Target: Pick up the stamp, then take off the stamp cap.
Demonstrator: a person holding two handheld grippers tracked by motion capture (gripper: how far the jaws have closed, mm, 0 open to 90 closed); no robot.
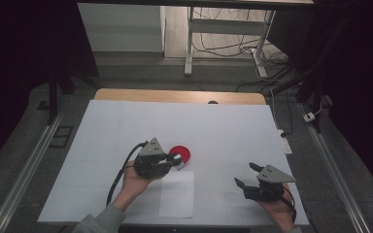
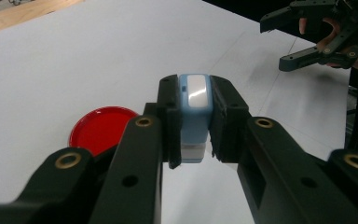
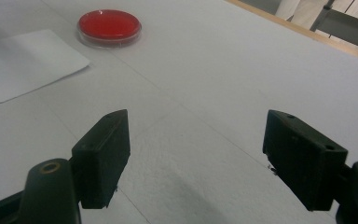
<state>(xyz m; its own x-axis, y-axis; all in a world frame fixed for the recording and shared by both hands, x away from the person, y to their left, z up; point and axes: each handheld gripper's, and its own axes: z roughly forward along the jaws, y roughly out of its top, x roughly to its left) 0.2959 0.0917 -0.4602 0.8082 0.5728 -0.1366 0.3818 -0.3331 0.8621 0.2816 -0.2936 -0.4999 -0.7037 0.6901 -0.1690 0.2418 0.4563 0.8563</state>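
My left gripper is shut on a small light-blue block with a glossy white face and a white base, pinched upright between the two pads. It hovers just beside a round red dish on the white table, and in the left gripper view the red dish lies left of and below the jaws. My right gripper stands open near the table's front right, with nothing between its jaws. From there the red dish shows far off at the upper left.
A white sheet of paper lies flat near the front edge, just below the left gripper, and appears as the sheet in the right gripper view. The white table cover ends at a wooden far edge. Metal rails flank the table.
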